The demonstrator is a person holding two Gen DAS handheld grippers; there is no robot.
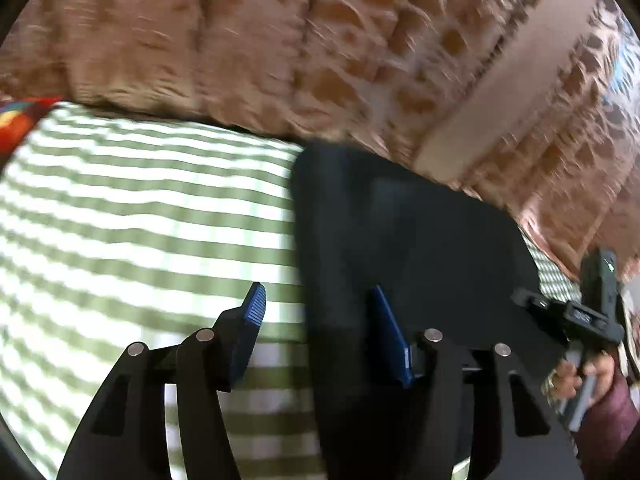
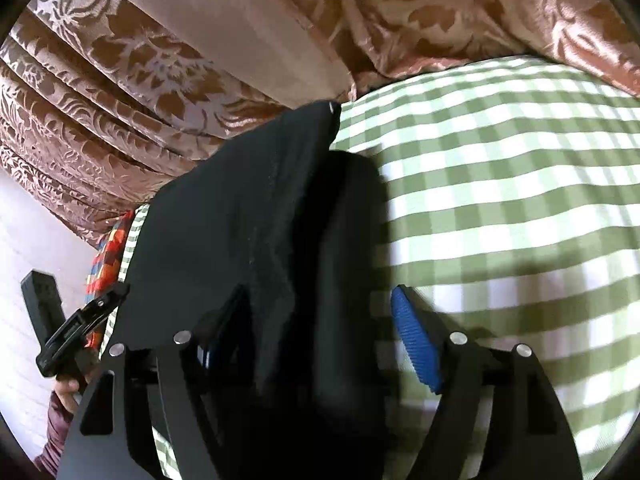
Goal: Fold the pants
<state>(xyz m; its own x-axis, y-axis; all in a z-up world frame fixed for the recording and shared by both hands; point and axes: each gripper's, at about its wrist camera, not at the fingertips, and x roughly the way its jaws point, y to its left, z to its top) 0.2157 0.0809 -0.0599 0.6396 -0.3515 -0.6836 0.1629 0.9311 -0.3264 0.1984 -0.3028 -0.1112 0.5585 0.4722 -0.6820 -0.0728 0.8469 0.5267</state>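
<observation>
The black pants (image 1: 404, 232) lie on a green-and-white checked sheet (image 1: 140, 220). In the left wrist view my left gripper (image 1: 316, 308) is open, its jaws wide apart over the pants' left edge; the right blue pad (image 1: 390, 332) is over the black cloth, the left pad (image 1: 254, 306) over the sheet. In the right wrist view the pants (image 2: 260, 208) are bunched in folds between the jaws of my right gripper (image 2: 320, 320), which stands open; the right pad (image 2: 416, 340) is clear of the cloth, the left one mostly hidden by it.
Brown patterned curtains (image 1: 280, 40) hang behind the bed and show in the right wrist view (image 2: 132, 80). A colourful cloth (image 2: 108, 248) lies at the sheet's edge. The other hand-held gripper shows at the edge of each view (image 1: 576, 316) (image 2: 76, 328).
</observation>
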